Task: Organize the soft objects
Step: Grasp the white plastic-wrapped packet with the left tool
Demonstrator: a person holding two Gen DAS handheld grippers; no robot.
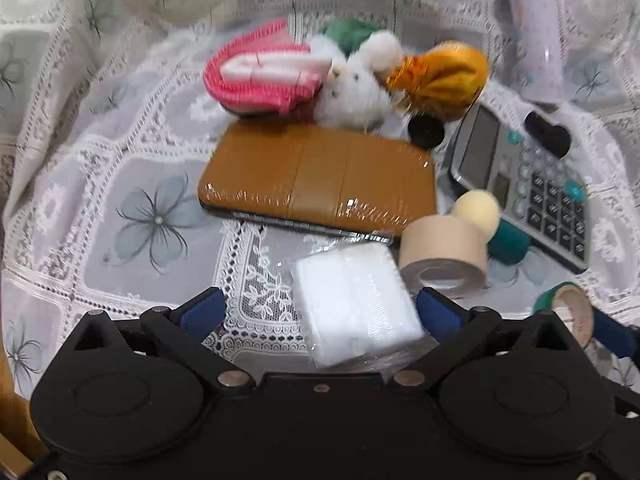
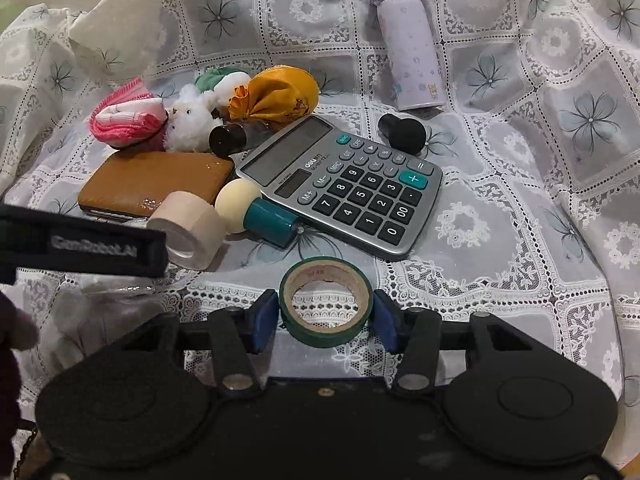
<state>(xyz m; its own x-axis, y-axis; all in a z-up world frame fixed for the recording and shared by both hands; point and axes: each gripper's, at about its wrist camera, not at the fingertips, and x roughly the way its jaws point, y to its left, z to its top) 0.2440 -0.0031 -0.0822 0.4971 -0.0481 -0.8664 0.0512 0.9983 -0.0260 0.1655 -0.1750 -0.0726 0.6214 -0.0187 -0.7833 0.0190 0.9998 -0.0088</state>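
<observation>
- The left gripper tilts steeply down toward the lace tablecloth, its blue fingers spread wide.
- A white wrapped tissue pack lies between those fingers, nearer the right one; the blur hides whether that pad touches it, and the left pad is clearly apart from it.
- The right gripper also points steeply down, its blue pads closed against both sides of a green tape roll, which it holds tilted above the cloth.
- The soft things sit in a cluster at the far side: a pink cloth bundle, a white plush toy, a green-and-white ball and a yellow cloth pouch, touching one another.
- Just in front of them lies a brown case, with a beige tape roll at its near corner.
- A cream-and-teal sponge puff lies against the calculator.
- A lilac bottle lies well behind, a black knob near it.
- The left gripper's black body crosses the left edge of the right wrist view.
</observation>
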